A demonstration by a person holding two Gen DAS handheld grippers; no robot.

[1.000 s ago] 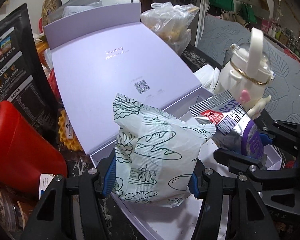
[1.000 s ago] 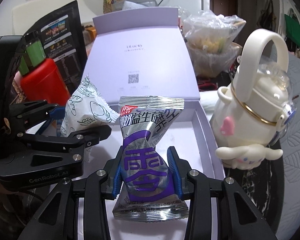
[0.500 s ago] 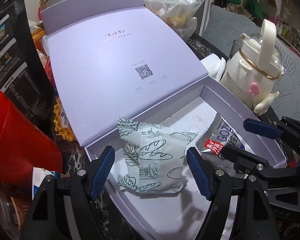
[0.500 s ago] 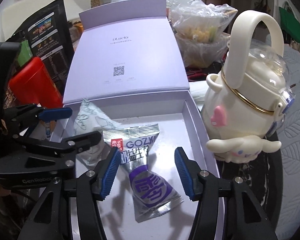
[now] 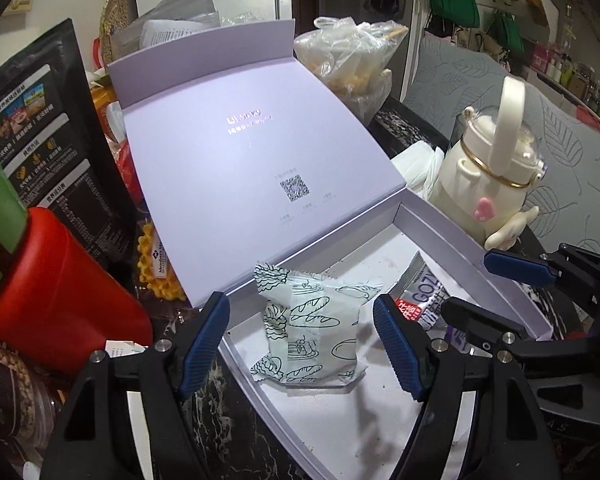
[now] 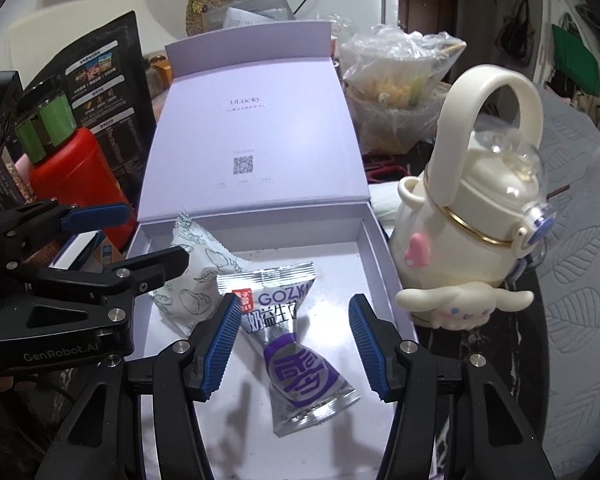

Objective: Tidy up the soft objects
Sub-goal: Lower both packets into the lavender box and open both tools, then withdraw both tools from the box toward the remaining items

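Both tools angle steeply down over the open lavender box. Left tool spread, empty, pads clear of bread-print packet on box floor. Right tool spread, straddling silver-purple packet lying beside it.

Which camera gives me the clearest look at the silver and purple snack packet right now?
Right wrist view: the silver and purple snack packet lies whole between its open fingers. The left wrist view shows only its top end, the rest behind the right gripper.
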